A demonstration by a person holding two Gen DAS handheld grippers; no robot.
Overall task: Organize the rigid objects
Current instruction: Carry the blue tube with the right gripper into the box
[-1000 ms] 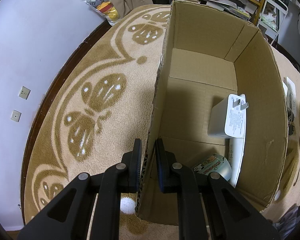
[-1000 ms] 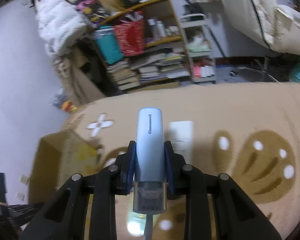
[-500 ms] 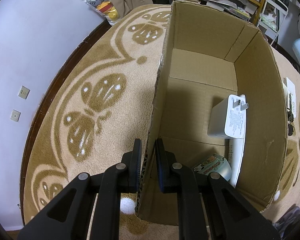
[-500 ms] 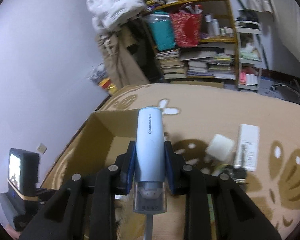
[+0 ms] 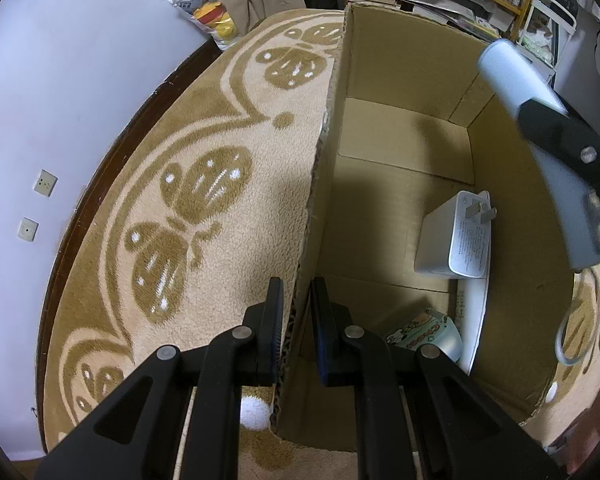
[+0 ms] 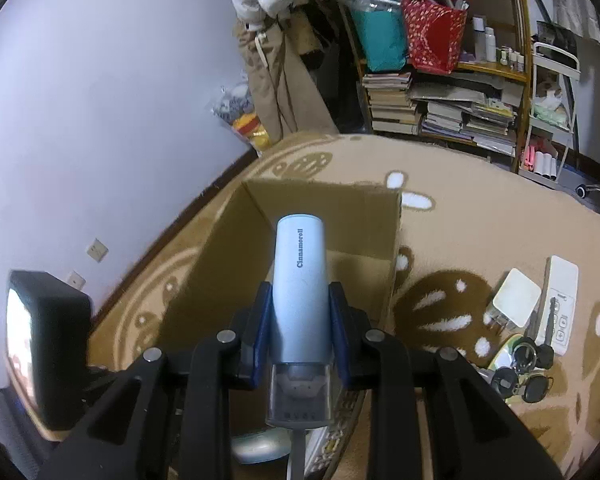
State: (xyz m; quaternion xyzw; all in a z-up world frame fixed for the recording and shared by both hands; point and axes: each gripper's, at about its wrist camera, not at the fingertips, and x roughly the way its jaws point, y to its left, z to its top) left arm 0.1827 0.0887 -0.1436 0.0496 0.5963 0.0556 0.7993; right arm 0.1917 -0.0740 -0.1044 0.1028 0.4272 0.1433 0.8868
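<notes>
Gripping blue cylinder point(image 6: 299, 294), right tool point(image 6: 299, 320) (jaws clamped).

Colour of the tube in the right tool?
Pale blue tube with dark lettering; right wrist view shows it best.

Your butterfly-patterned carpet point(image 6: 480, 232) carries the open cardboard box point(image 6: 324, 208); beside it lie a white charger point(image 6: 514, 304), a white remote point(image 6: 560, 304) and dark keys point(image 6: 520, 376).
</notes>
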